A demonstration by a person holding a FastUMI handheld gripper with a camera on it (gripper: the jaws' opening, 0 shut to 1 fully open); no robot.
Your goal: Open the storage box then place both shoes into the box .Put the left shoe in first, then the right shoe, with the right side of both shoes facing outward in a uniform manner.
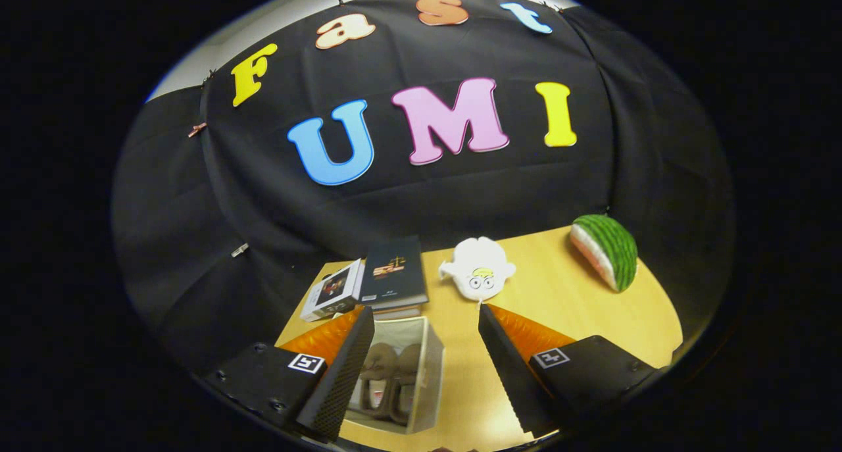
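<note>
The gripper (426,317) is held released, its fingers spread wide with nothing grasped. Between them, closer to the left finger, the open storage box (431,366) is seen on the table (579,301), with both shoes (389,378) laid inside. Beyond lie stacked books (393,276), a white plush toy (478,268) and a watermelon-slice toy (605,249).

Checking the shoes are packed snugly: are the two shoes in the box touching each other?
Touching. The gripper view shows the two shoes pressed side by side inside the box, no gap between them; the open gripper holds nothing.
</note>
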